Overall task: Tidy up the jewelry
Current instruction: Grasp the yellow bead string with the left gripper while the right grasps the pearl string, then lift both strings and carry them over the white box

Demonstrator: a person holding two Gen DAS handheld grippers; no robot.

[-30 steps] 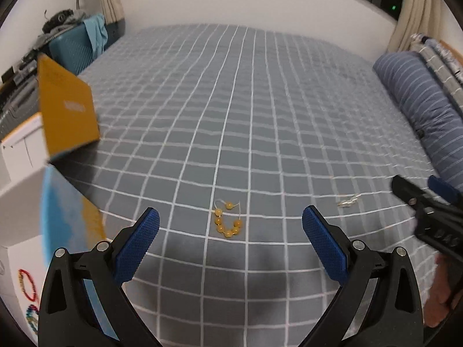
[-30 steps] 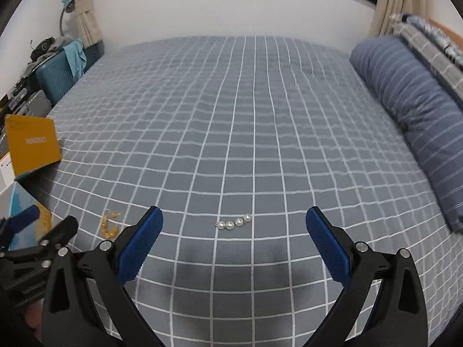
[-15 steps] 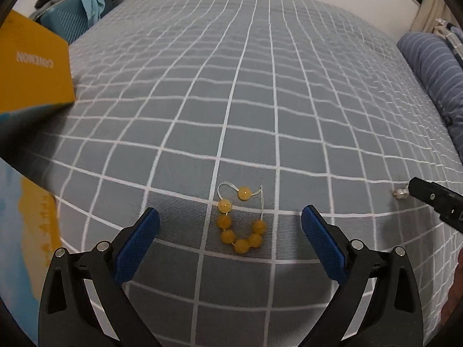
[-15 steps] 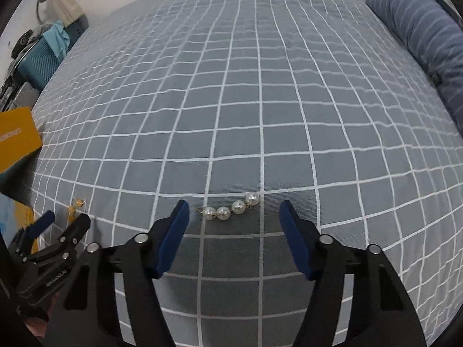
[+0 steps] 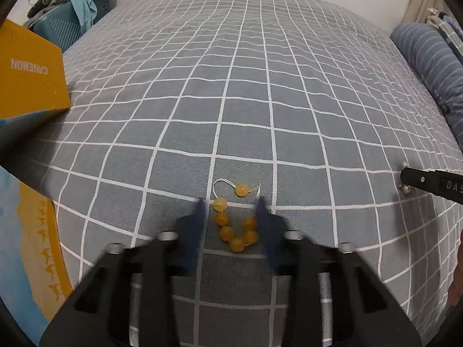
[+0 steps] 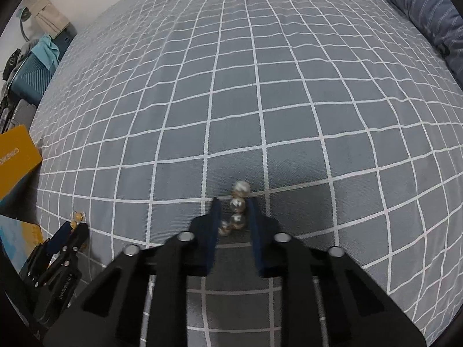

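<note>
A: Beads first: where are they?

B: The amber bead string (image 5: 235, 220) lies on the bed (image 5: 260, 86) between the left tongs (image 5: 230, 208), jaws narrowed around it, not visibly clamped.

A: And the right tongs (image 6: 233, 206)?

B: They closely bracket the pearl strand (image 6: 237, 211); contact unclear. Only the right view shows the pearls lined up, likely for pinching.

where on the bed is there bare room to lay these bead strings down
The checked bedspread is bare from just beyond the amber bead string up to the wall, between the yellow box and the striped pillow. The near edge is crowded: left gripper around amber beads, right gripper around the pearl string.
</note>
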